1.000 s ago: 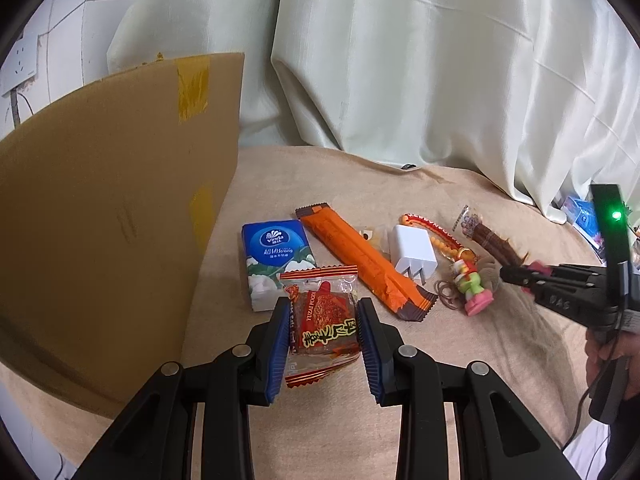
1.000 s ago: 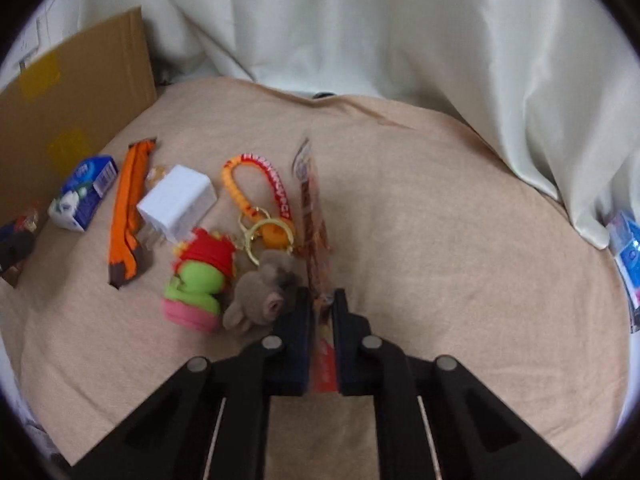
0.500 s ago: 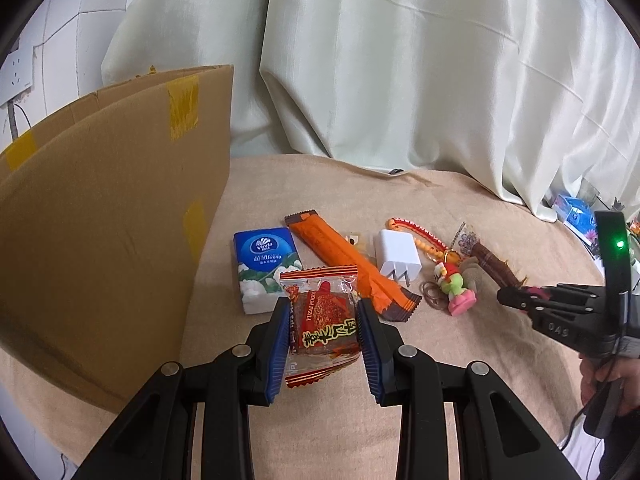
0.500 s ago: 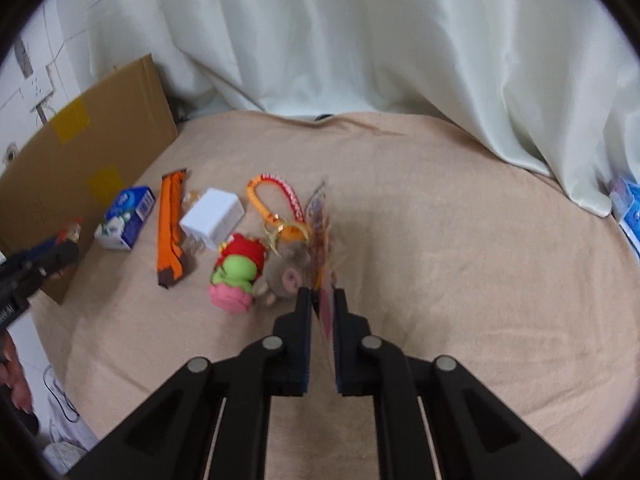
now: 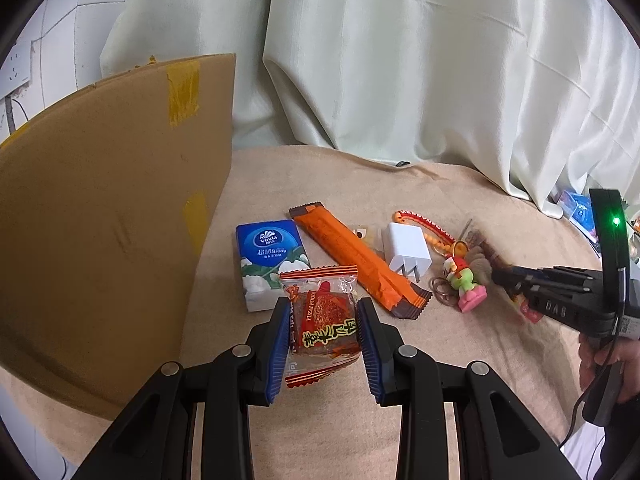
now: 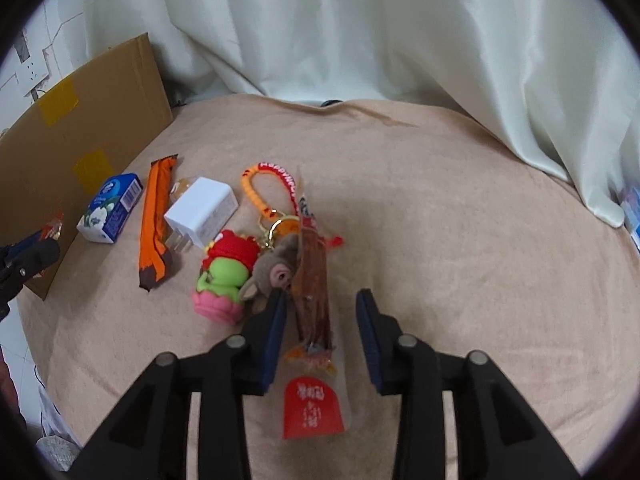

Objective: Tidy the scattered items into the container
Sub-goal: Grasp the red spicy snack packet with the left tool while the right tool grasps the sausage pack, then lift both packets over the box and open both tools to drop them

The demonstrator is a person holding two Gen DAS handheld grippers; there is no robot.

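Left hand-held gripper (image 5: pixel 324 340) clamps snack packet (image 5: pixel 325 326); right hand-held gripper (image 6: pixel 322 334) opening around jerky strip (image 6: pixel 314 300), which may drop short of box (image 5: pixel 108 216).

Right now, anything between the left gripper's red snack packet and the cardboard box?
Nothing visible. The left gripper holds the red snack packet beside the brown cardboard box; only bare beige cloth lies between them.

Left gripper (image 5: pixel 324 346) angled down, jaws clamped on a packet, right gripper (image 6: pixel 322 338) angled down, jaws opening
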